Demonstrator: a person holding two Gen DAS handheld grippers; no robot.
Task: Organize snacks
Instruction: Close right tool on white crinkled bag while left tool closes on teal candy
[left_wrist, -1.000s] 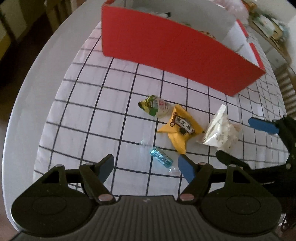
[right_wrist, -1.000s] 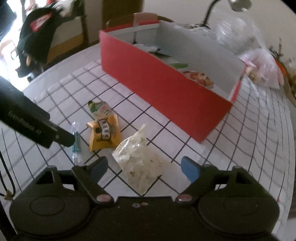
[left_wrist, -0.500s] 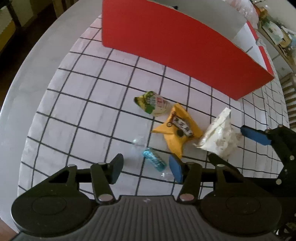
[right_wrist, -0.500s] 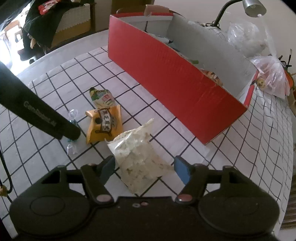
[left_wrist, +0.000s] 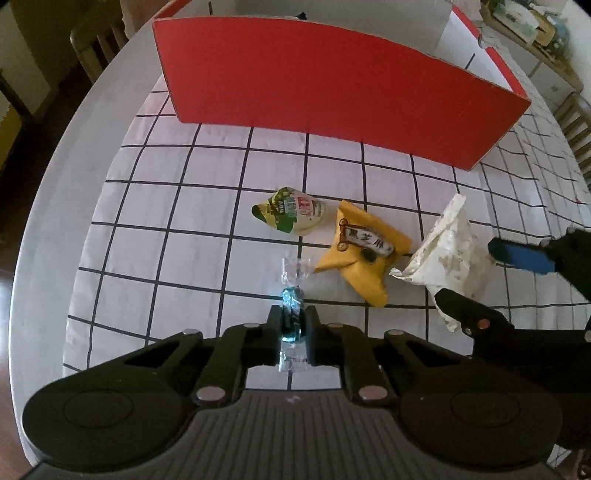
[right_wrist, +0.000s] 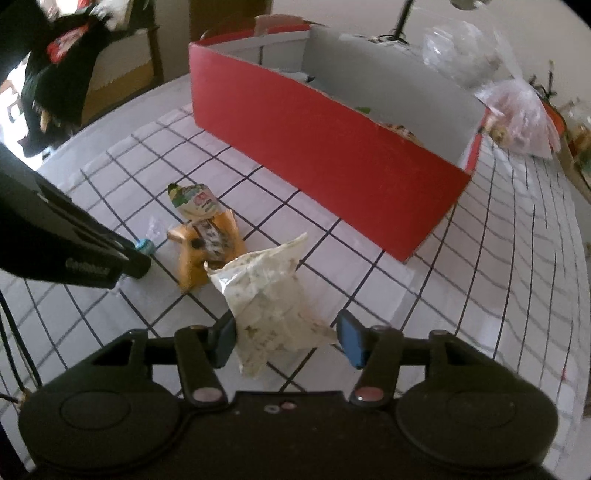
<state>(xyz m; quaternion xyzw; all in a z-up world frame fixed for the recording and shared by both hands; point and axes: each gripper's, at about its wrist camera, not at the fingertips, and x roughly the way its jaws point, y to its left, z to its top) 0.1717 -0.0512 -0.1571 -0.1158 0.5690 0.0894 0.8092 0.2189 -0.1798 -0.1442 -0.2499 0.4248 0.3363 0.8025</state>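
Pointing steeply down, left gripper clamps blue candy.

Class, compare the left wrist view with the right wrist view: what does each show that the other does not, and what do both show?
Only the left wrist view shows the left hand-held gripper shut on the teal candy, plus a chair back beyond the table.

Only the right wrist view shows the inside of the red box with snacks in it, plastic bags behind it, and the right hand-held gripper, whose jaws have just been closing around the white bag.

Both show the red box, white bag, yellow packet, green-and-white packet and checked tablecloth.
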